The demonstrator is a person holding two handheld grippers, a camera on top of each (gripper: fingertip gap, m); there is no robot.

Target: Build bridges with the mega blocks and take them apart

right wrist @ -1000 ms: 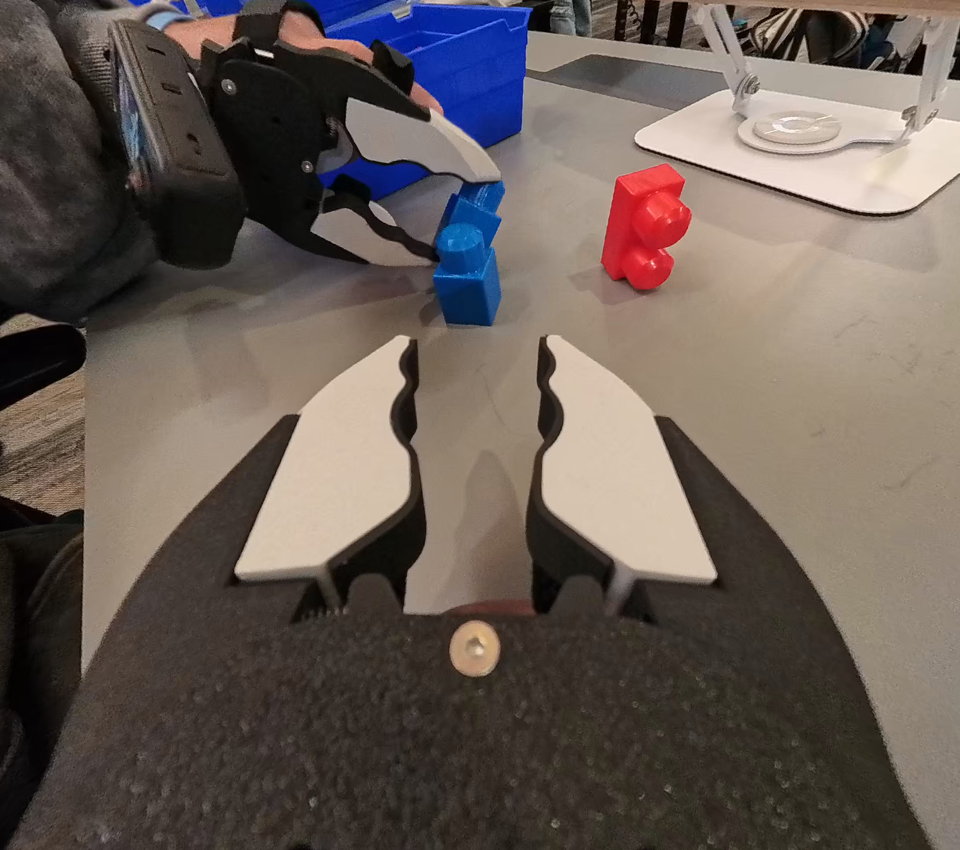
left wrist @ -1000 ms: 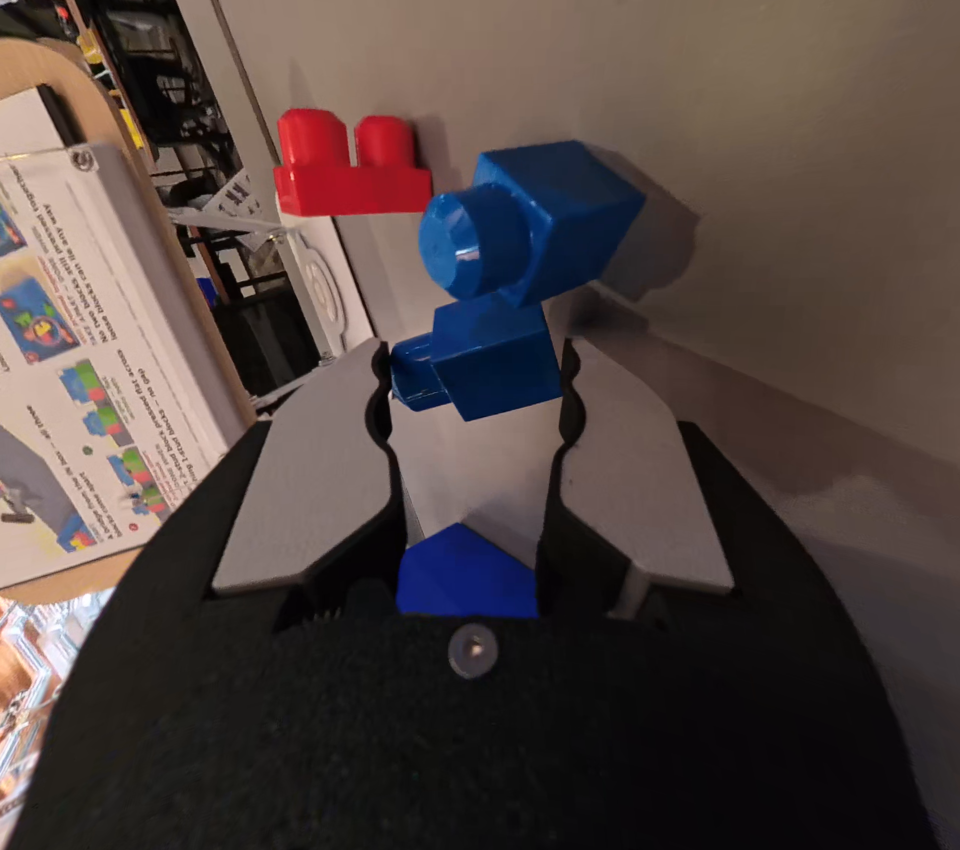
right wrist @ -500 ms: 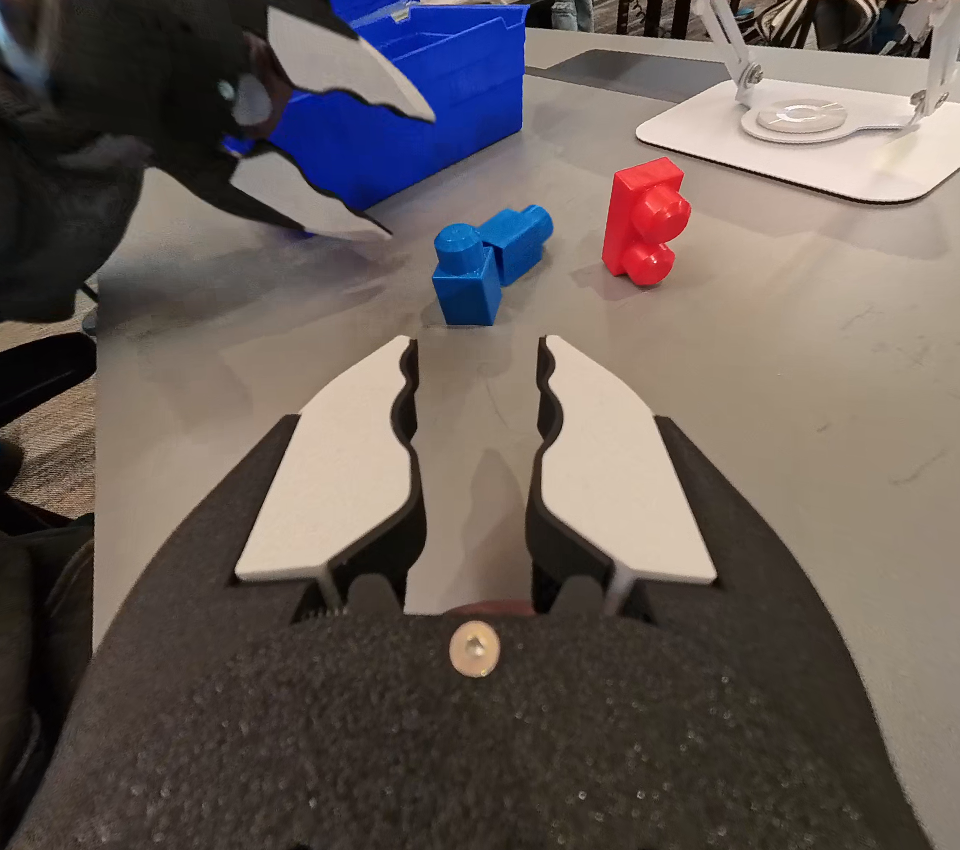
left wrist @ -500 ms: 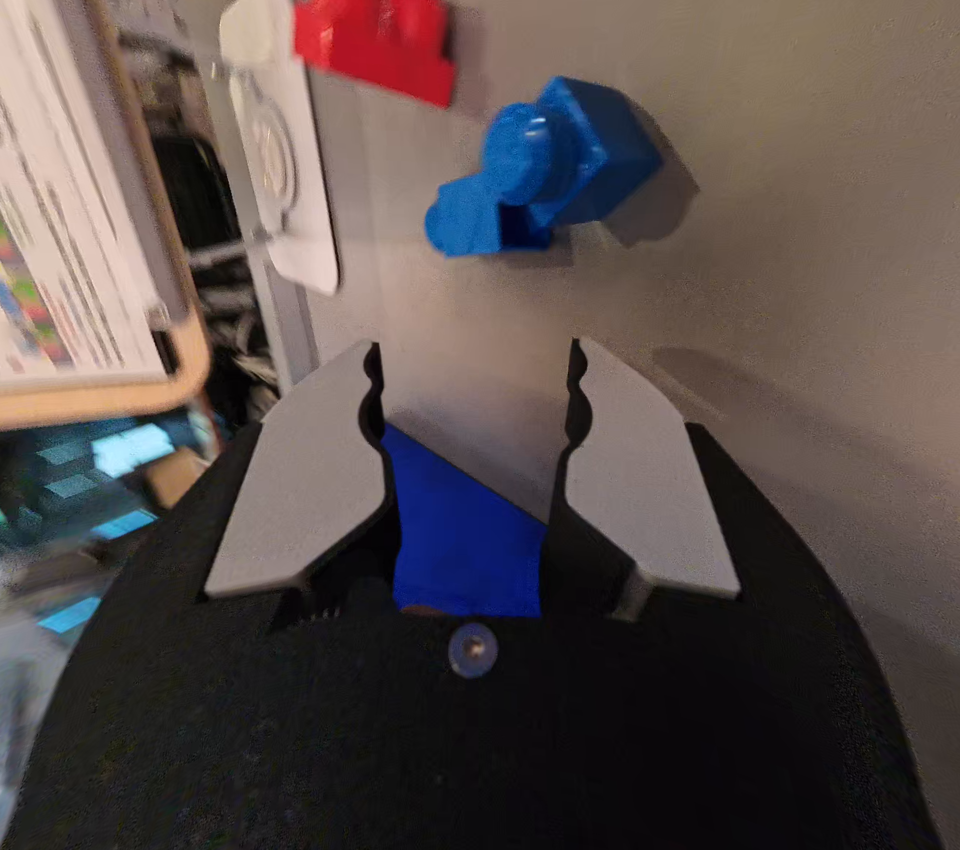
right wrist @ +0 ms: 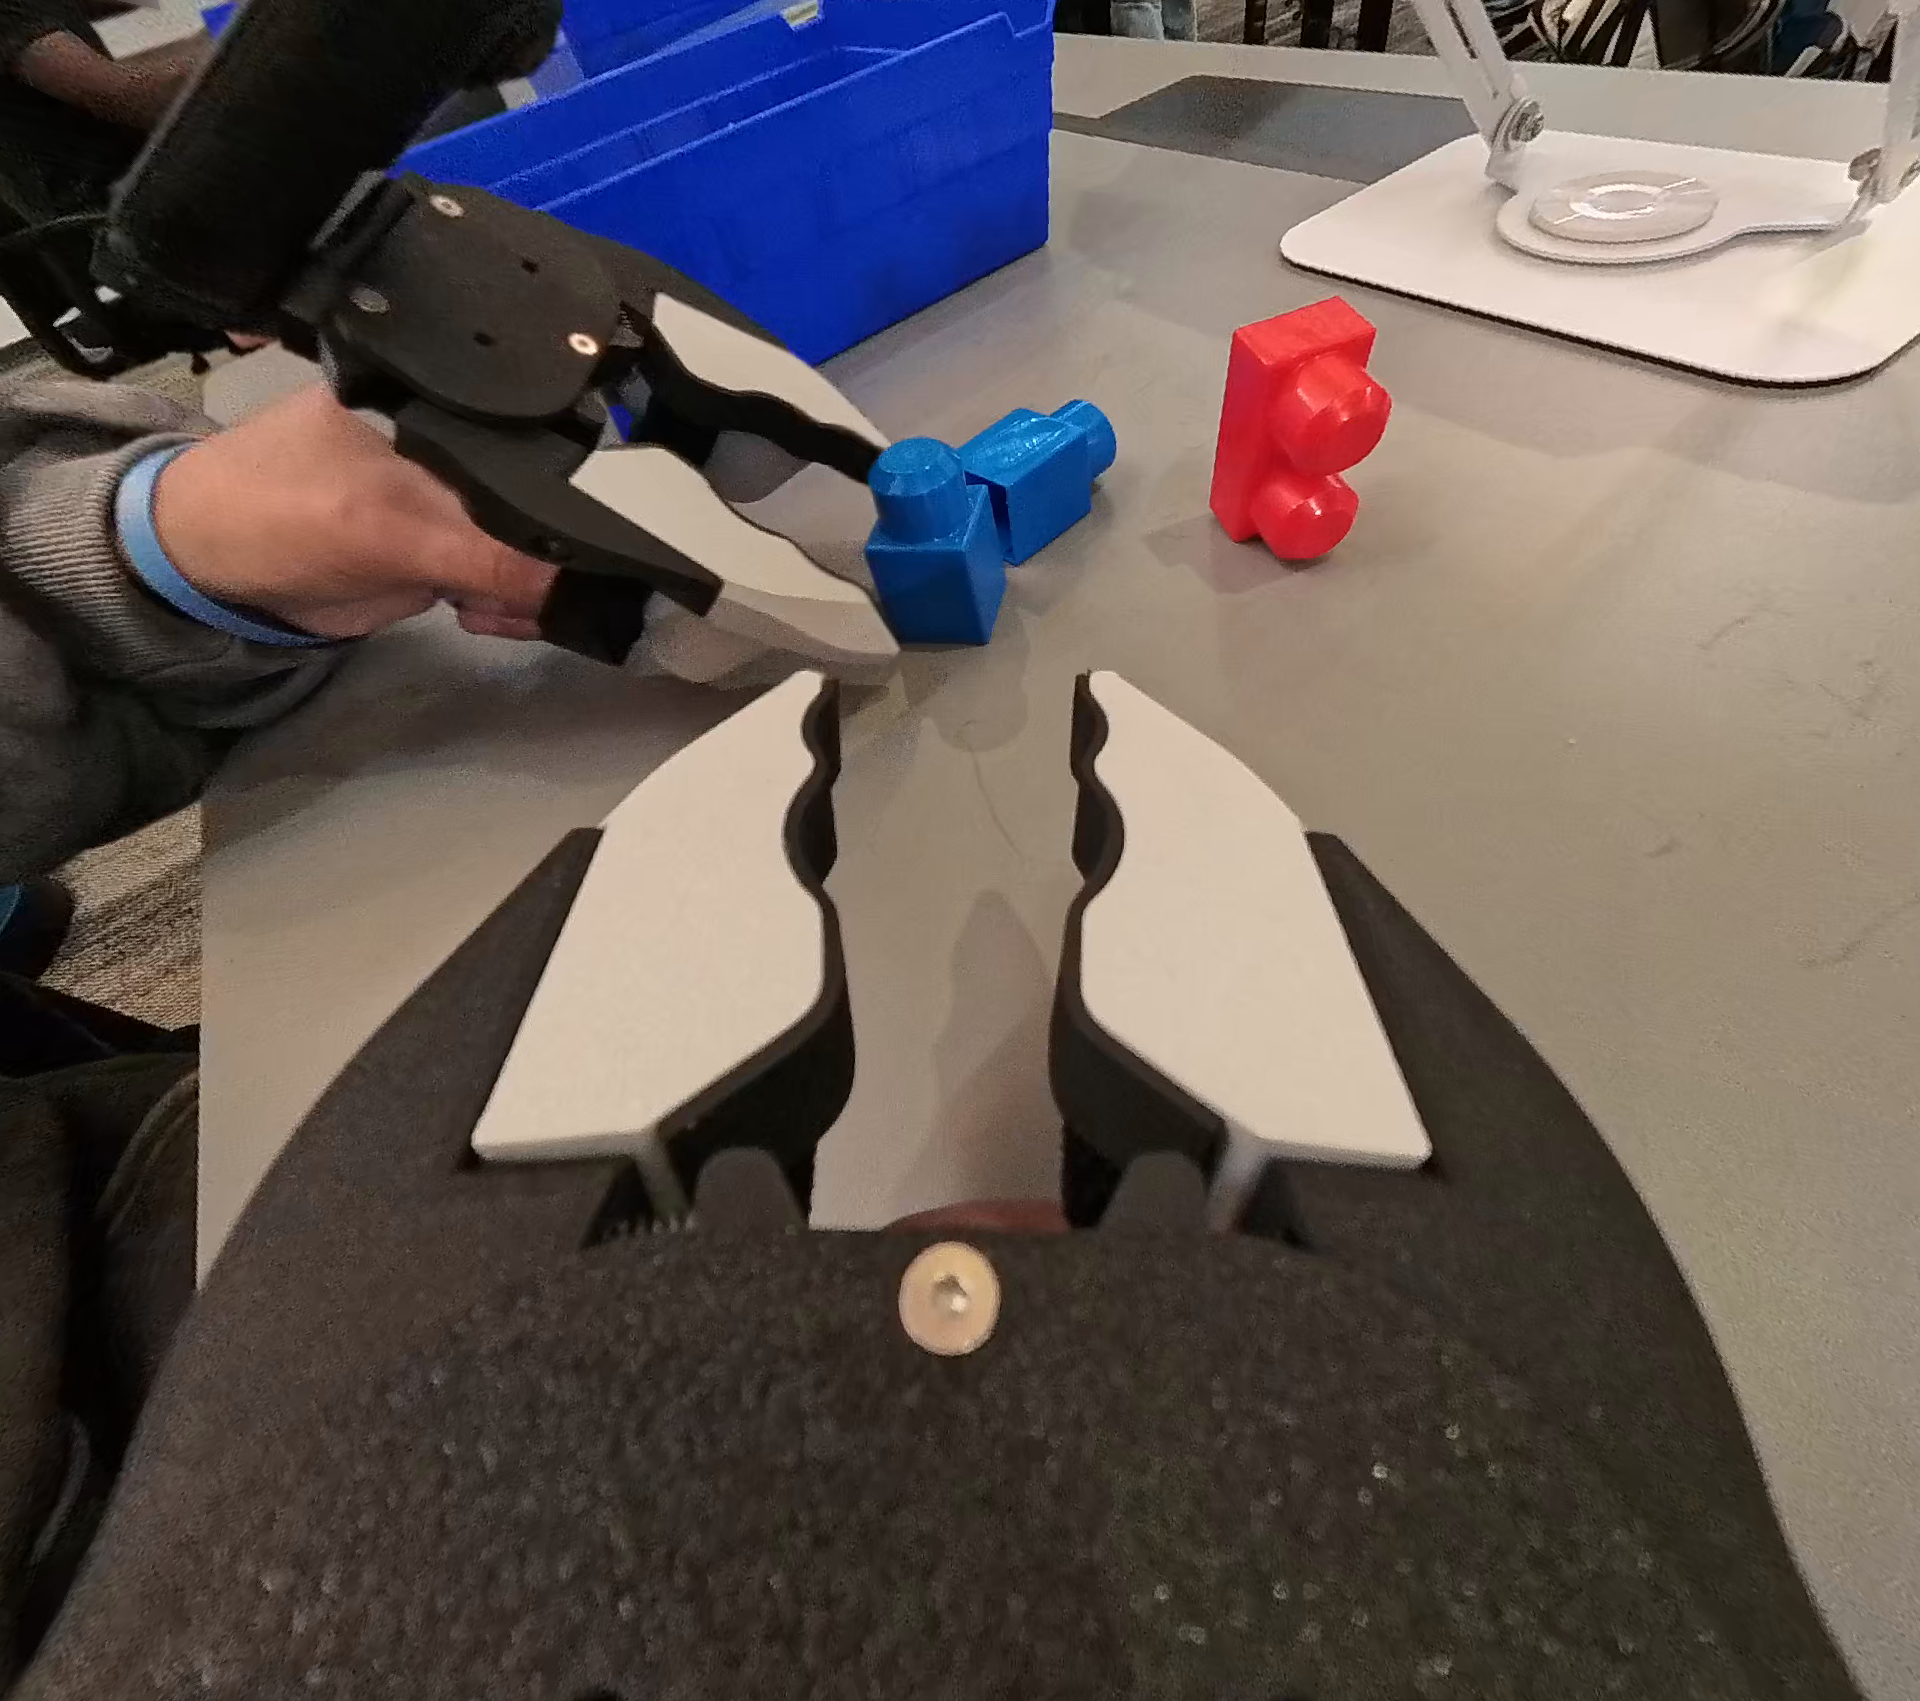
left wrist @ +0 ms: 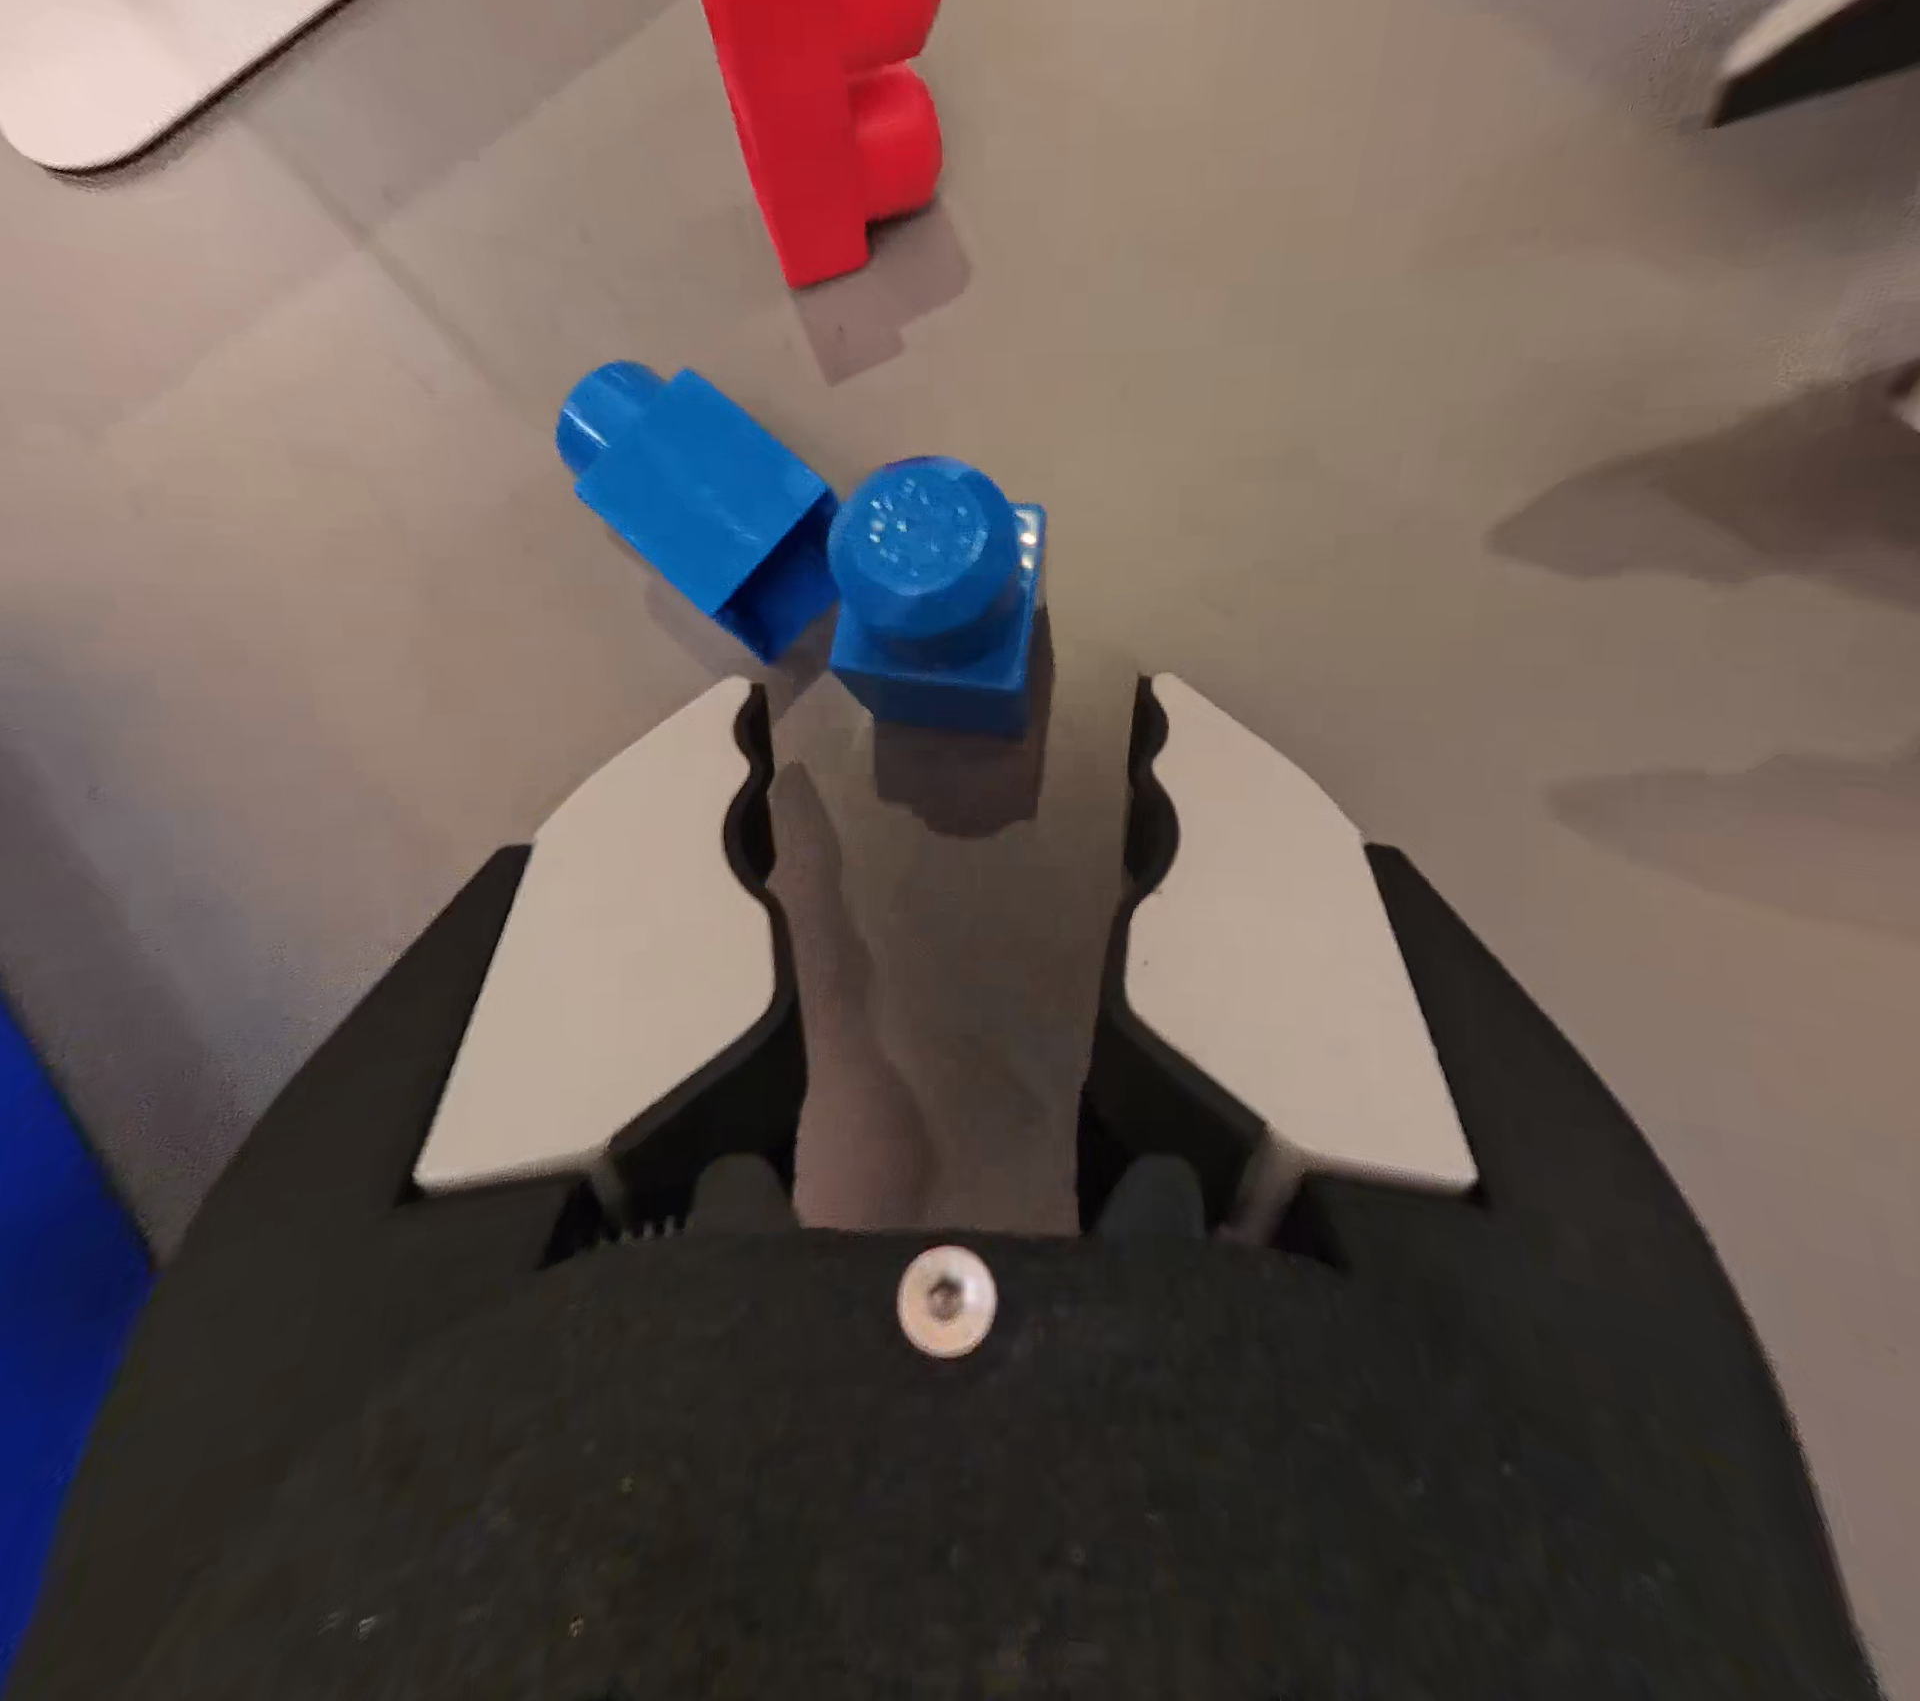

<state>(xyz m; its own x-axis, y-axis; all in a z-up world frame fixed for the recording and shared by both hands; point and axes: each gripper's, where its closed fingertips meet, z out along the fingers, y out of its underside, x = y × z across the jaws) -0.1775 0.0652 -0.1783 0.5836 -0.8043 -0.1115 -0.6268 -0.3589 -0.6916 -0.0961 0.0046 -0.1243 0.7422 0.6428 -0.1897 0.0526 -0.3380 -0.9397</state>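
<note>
Three mega blocks lay on the grey table (right wrist: pixel 1558 768), which carried everything. Largest on it was the blue bin (right wrist: pixel 831 197) toward the far left edge, then the white stand base (right wrist: pixel 1662 280) at the far right. The left gripper (right wrist: pixel 883 529), held in a person's hand (right wrist: pixel 312 529), was spread wide with nothing between its fingers, its tips just beside the upright blue block (right wrist: pixel 935 550). The right gripper (right wrist: pixel 951 695) hovered near the table's near edge, likewise parted and empty. The red two-stud block (right wrist: pixel 1294 425) stood on its side, studs facing the near edge, near the stand base. The upright blue block touched the tipped blue block (right wrist: pixel 1039 467), which lay on its side behind it, toward the bin.
</note>
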